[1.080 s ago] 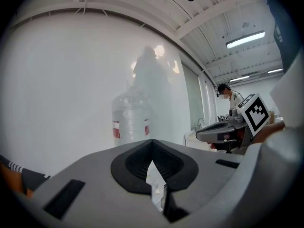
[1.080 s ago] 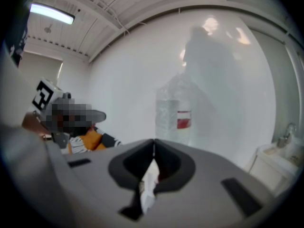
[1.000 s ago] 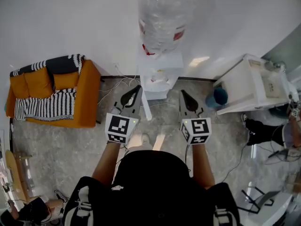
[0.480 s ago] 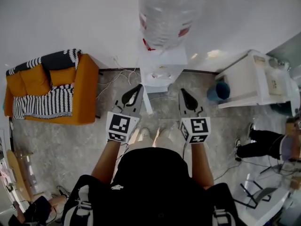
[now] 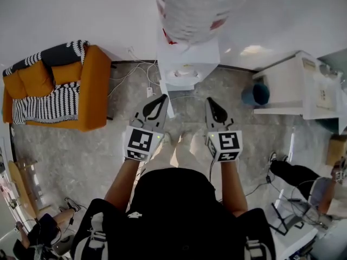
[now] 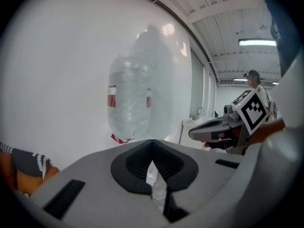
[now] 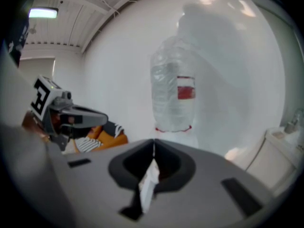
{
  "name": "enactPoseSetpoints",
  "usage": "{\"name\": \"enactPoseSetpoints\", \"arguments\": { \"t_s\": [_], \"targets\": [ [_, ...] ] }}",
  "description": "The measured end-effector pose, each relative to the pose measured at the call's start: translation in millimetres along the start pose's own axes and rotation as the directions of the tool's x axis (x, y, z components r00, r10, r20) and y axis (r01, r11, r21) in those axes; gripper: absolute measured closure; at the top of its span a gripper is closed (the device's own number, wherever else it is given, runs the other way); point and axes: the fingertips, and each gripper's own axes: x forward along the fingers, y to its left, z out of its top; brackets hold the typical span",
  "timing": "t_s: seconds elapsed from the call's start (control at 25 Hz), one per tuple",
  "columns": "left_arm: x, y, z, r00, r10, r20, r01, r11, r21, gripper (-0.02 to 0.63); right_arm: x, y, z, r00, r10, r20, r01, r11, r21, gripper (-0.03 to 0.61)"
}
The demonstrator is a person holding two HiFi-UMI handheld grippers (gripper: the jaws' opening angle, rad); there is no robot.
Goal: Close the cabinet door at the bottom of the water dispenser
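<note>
The white water dispenser stands against the wall with a clear bottle on top. Its bottom cabinet door hangs open, swung out toward me and seen edge-on as a thin white strip. My left gripper is shut and empty, its tip beside the door's edge; I cannot tell whether they touch. My right gripper is shut and empty, to the right of the door. The left gripper view shows the bottle. The right gripper view shows the bottle too.
An orange sofa with a striped blanket stands to the left. Cables lie along the wall. A white counter and a blue bin are to the right. A person's legs show at the right.
Both grippers have sunk and come closer to the dispenser, which now looks larger and nearer. Both jaws stay shut. The person at the right has shifted.
</note>
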Motion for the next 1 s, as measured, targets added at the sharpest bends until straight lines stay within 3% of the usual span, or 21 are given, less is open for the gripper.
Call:
{"name": "enactPoseSetpoints", "arguments": {
  "t_s": [0.4,0.8,1.0],
  "targets": [
    [22,-12,-64,0.993,-0.031,-0.113,0.023,0.997,-0.074,0.603,25,2,-65,0.989,0.063,-0.136,-0.059,0.998,0.036,0.545],
    [27,-10,-124,0.978,-0.037,-0.206,0.024,0.997,-0.069,0.603,46,15,-126,0.966,0.124,-0.227,-0.119,0.992,0.037,0.545],
    [27,-8,-157,0.968,-0.044,-0.247,0.008,0.989,-0.145,0.603,54,21,-155,0.952,0.148,-0.269,-0.141,0.989,0.045,0.545]
  ]
}}
